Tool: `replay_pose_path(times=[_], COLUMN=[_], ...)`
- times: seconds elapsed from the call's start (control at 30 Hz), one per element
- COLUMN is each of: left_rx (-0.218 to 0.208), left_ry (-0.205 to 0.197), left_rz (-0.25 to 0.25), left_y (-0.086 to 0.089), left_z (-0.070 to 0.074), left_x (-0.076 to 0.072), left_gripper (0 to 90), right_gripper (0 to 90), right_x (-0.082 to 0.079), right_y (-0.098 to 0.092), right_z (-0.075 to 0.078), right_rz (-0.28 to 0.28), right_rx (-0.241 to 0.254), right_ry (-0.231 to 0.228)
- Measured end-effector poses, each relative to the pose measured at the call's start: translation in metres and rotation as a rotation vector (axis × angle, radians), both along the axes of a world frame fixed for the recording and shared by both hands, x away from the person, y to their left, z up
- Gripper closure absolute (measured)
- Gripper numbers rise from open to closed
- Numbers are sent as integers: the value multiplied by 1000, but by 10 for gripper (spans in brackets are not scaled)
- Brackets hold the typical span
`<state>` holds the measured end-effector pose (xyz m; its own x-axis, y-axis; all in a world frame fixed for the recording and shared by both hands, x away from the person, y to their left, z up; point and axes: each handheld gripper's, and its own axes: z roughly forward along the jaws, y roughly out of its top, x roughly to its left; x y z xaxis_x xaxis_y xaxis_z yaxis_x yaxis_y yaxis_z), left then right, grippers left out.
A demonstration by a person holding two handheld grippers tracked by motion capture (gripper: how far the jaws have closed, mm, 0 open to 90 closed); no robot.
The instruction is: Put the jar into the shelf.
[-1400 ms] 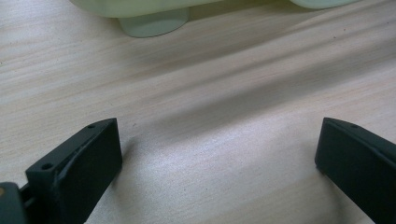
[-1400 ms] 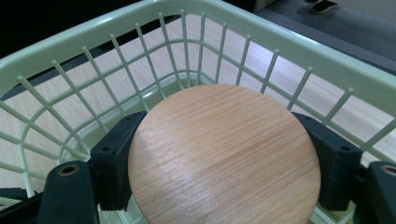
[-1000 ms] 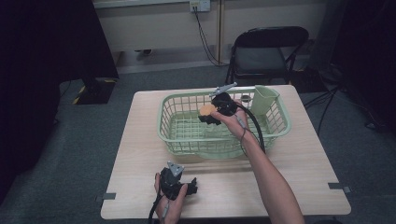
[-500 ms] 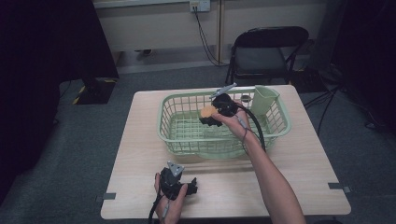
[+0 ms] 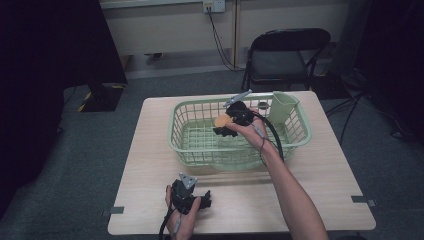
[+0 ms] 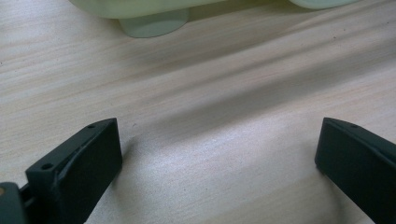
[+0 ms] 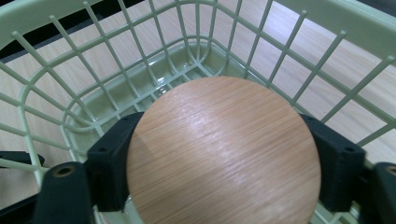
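A round wooden disc (image 7: pixel 223 151) sits clamped between the two black jaws of my right gripper (image 5: pixel 223 124), which hangs inside the light green wire basket (image 5: pixel 177 147) near its middle. In the high view the wooden disc (image 5: pixel 220 121) shows as a small orange patch at the gripper's left tip. My left gripper (image 5: pixel 202 200) rests on the wooden table (image 5: pixel 150 150) by the front edge, held in a hand, open, with bare tabletop between its fingers (image 6: pixel 77 163).
A green cup-like insert (image 5: pixel 282 106) hangs at the basket's back right corner. The basket's foot (image 6: pixel 154 25) lies just ahead of the left gripper. A black folding chair (image 5: pixel 287 55) stands behind the table. Tape marks (image 5: pixel 362 200) sit at the front corners.
The right gripper with the disc has shifted slightly toward the basket's middle and lower. The left gripper has stayed put.
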<state>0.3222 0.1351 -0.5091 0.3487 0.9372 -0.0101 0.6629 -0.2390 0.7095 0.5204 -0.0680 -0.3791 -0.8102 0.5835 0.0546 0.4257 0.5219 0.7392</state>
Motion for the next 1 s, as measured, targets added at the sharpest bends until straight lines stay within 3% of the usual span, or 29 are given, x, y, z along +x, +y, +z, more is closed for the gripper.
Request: replay_pose_path(times=[0.1, 0.17, 0.53, 1.0], left_rx=[0, 0, 0, 0], left_ry=[0, 0, 0, 0], left_rz=[0, 0, 0, 0], left_y=[0, 0, 0, 0], left_z=[0, 0, 0, 0], left_x=[0, 0, 0, 0], left_gripper=[4, 4, 4, 4], right_gripper=[129, 42, 8, 9], right_x=[1, 0, -6, -21], right_y=[0, 0, -7, -21], right_z=[0, 2, 15, 33], right_rz=[-4, -12, -47, -88], right_rx=[13, 19, 61, 168], right_ry=[-2, -17, -69, -118])
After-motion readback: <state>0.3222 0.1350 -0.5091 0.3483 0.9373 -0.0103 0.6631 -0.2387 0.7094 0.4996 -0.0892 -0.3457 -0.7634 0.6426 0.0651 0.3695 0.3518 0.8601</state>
